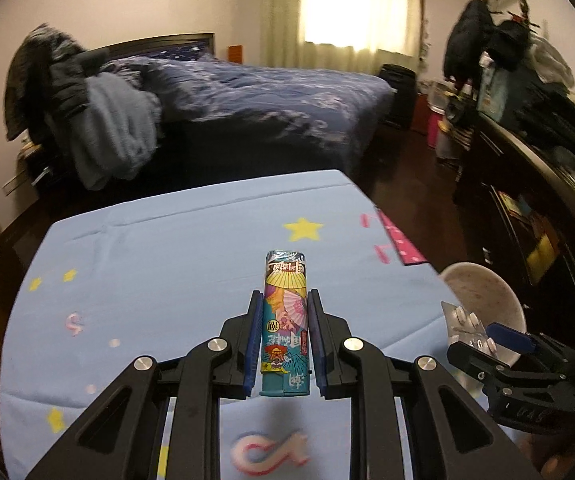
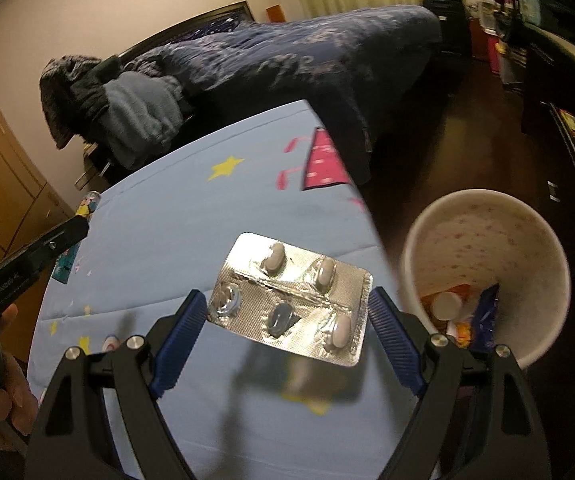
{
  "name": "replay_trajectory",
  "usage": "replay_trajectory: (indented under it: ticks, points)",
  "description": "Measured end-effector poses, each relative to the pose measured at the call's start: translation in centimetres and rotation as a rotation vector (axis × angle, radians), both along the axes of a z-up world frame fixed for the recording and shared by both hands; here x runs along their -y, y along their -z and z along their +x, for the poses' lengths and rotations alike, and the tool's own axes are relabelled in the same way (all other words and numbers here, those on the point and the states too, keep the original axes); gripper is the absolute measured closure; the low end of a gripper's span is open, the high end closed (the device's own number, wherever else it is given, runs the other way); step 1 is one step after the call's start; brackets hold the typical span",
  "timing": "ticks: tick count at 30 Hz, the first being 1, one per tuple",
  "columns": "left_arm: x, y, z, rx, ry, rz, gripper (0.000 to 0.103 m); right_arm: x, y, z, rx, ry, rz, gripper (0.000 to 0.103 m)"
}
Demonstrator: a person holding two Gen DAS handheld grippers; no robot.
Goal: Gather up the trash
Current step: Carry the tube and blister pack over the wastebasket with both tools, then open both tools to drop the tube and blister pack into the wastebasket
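Observation:
My left gripper [image 1: 285, 296] is shut on a long teal snack packet [image 1: 285, 276] with cartoon print, held upright above the light blue star-print tablecloth [image 1: 167, 248]. My right gripper [image 2: 286, 298] is shut on a silver pill blister pack [image 2: 307, 280], gripped by its two short edges and lifted off the cloth near the table's right edge. A white trash bin [image 2: 483, 236] stands on the floor just right of the table, with wrappers and a small bottle inside. In the left wrist view the blister pack [image 1: 465, 322] and bin [image 1: 483, 292] show at the right.
A bed with a dark blue quilt [image 1: 267, 92] lies beyond the table, with coats piled [image 1: 67, 92] at its left end. A dark dresser with clutter [image 1: 535, 152] lines the right side across a strip of dark floor. A person's hand [image 2: 11, 380] holds the left gripper's handle.

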State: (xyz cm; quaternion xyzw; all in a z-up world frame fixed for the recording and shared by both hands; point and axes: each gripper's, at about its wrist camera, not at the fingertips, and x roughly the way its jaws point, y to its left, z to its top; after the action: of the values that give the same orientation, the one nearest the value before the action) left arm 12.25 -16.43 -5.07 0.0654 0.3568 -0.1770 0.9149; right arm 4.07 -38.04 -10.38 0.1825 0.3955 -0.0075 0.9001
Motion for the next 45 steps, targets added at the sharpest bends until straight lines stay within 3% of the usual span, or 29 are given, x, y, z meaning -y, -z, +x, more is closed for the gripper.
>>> replay_trajectory:
  ticks: [9, 24, 30, 37, 39, 40, 41, 43, 45]
  points:
    - [6.1, 0.5, -0.1, -0.009, 0.109, 0.017, 0.081, 4.7, 0.0, -2.0, 0.011, 0.102, -0.011, 0.020]
    - [20.3, 2.0, -0.1, -0.043, 0.372, 0.009, 0.081, 14.6, 2.2, -3.9, -0.025, 0.328, -0.108, 0.020]
    - [23.8, 3.5, 1.1, -0.086, 0.404, 0.013, 0.081, 16.1, 3.7, -2.8, -0.038, 0.355, -0.166, 0.020]
    - [26.0, 4.4, 2.1, -0.122, 0.432, 0.000, 0.081, 17.9, 5.2, -2.1, -0.052, 0.377, -0.141, 0.019]
    - [26.2, 4.2, 2.0, -0.120, 0.443, -0.018, 0.073, 18.1, 5.3, -2.1, -0.054, 0.378, -0.136, 0.019]
    - [26.2, 4.1, 1.9, -0.117, 0.447, -0.024, 0.061, 18.1, 5.3, -2.1, -0.054, 0.381, -0.133, 0.018]
    - [26.2, 3.9, 1.8, -0.112, 0.454, -0.031, 0.042, 18.1, 5.3, -2.2, -0.052, 0.381, -0.132, 0.017]
    - [26.0, 3.4, 1.5, -0.090, 0.462, -0.046, 0.018, 18.0, 5.1, -2.6, -0.045, 0.384, -0.132, 0.017]
    - [25.7, 2.9, 1.1, -0.058, 0.458, -0.049, 0.016, 17.8, 4.9, -3.1, -0.039, 0.386, -0.131, 0.016]
